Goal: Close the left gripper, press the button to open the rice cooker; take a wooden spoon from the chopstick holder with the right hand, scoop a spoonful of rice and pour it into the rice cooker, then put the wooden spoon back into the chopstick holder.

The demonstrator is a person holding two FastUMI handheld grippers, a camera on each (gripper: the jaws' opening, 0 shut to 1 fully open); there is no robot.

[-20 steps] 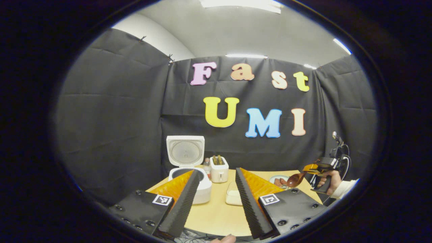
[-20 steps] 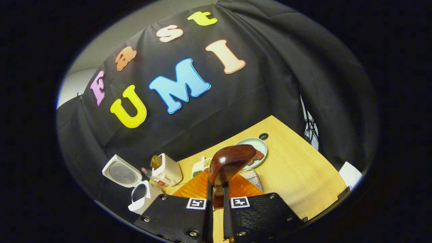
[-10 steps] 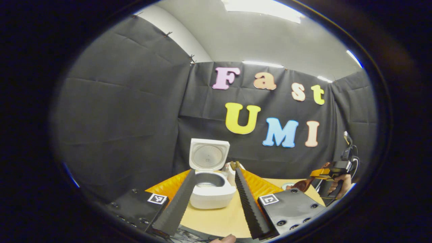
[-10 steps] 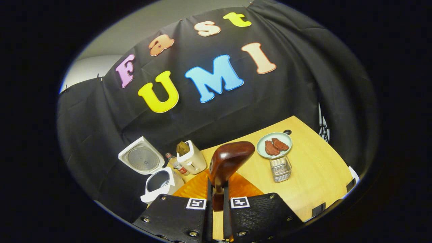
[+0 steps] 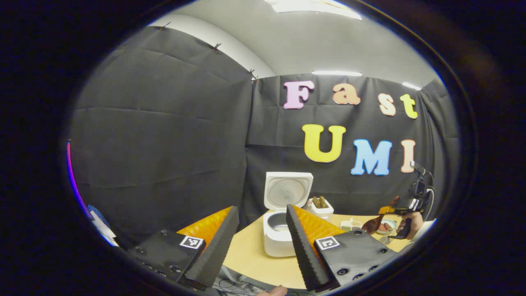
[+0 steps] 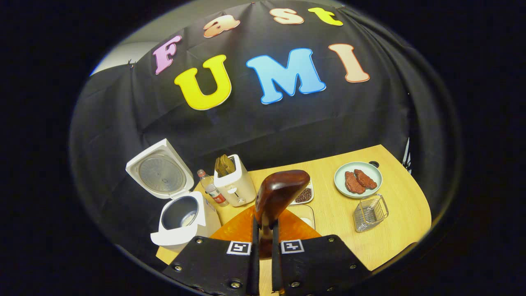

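Step in hand: carrying the wooden spoon (image 6: 281, 191), pinched in the right gripper (image 6: 263, 242) jaws. Left gripper (image 5: 259, 246) jaws spread, idle. Rice cooker (image 6: 181, 216) stands open, lower left. Next: scoop rice, judged.

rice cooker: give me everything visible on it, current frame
The rice cooker is white, boxy with rounded corners, standing at the table's left corner. Its lid is hinged fully open, near upright, showing a round silvery inner plate. The dark inner pot holds something pale at the bottom. A bottle stands close beside it. No gripper touches it.
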